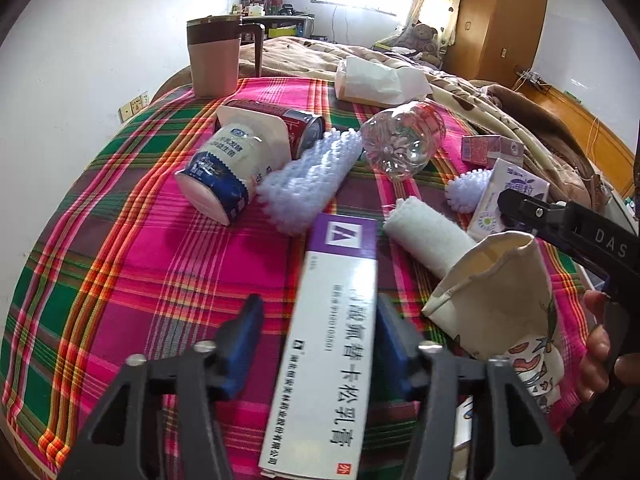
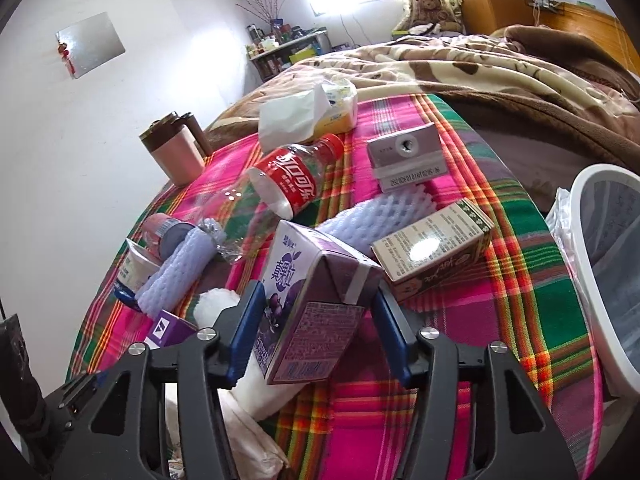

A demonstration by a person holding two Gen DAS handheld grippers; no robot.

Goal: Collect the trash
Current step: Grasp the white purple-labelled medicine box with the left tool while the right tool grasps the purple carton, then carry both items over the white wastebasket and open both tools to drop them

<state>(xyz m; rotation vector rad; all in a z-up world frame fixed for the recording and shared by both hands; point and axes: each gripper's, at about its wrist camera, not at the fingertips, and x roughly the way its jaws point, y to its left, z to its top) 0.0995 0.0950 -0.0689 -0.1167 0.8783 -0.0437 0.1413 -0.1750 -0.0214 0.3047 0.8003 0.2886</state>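
Left wrist view: my left fingers [image 1: 244,340] stand fairly narrow around the long white and purple ointment box [image 1: 336,320], which lies on the plaid cloth [image 1: 120,260] of the bed, nearer me than the clear cola bottle [image 1: 404,136]. One blue pad touches the box's edge. On the other side a strip of cloth shows between pad and box, so I am not squeezing it.

In the right wrist view, my right fingers [image 2: 248,320] are about half open and press both sides of the purple milk carton [image 2: 304,304]. I hold it tilted, just this side of the cola bottle.

Counting around the bottle:
- One cola bottle, on its side.
- One yogurt cup [image 1: 224,172] and one red can [image 1: 296,124], both left of the bottle in the left view.
- Two foam fruit nets: one [image 2: 180,272] left of the bottle's base, one [image 2: 380,216] right of it, in the right view.
- One white fabric roll [image 1: 428,240], nearer me than the bottle.
- One crushed paper cup [image 1: 496,296], nearer still, beside the ointment box.
- Three cartons: the purple one I hold, a beige one [image 2: 436,248] right of the bottle, and a grey-pink one [image 2: 408,156] beyond that.
- One tissue pack [image 2: 308,116] just behind the bottle.
- One brown mug [image 1: 216,60], far left of it.
- One white bin [image 2: 592,264], well to the right of the bottle, off the bed's edge.
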